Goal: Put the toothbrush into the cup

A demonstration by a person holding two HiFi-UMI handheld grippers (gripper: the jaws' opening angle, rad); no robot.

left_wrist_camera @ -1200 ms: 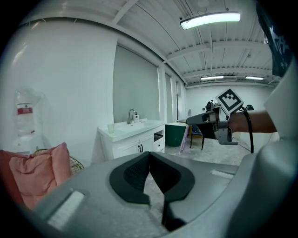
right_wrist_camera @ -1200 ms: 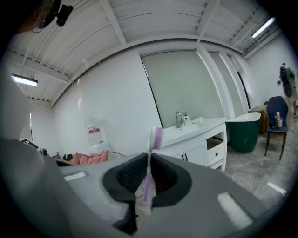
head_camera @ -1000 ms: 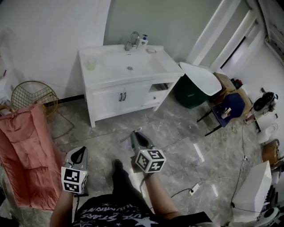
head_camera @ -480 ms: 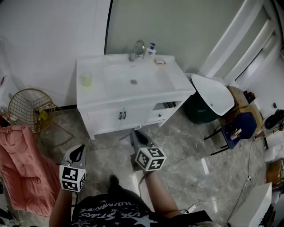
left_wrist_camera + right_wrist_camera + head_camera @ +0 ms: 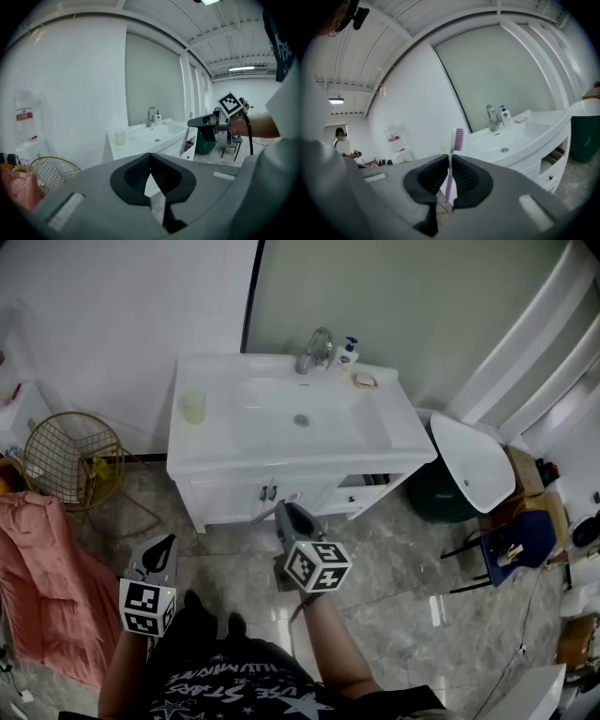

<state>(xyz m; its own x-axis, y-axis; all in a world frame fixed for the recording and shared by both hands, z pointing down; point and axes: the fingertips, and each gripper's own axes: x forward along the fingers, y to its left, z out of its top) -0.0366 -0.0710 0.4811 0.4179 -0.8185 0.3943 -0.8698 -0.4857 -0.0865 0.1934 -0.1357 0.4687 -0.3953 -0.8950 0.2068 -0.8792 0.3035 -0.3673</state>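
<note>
Sink cabinet (image 5: 217, 452) nearer than before, toothbrush (image 5: 458, 139) in right gripper (image 5: 450, 158), handle end hidden

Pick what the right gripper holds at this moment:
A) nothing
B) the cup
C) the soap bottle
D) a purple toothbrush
D: in the right gripper view the toothbrush stands upright, bristles up, clamped between the fingers of the right gripper, while the cup sits on the sink counter.

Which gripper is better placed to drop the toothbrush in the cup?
Right gripper: it clamps the toothbrush upright. Left gripper is shut, empty. Cup stands on the vanity ahead.
</note>
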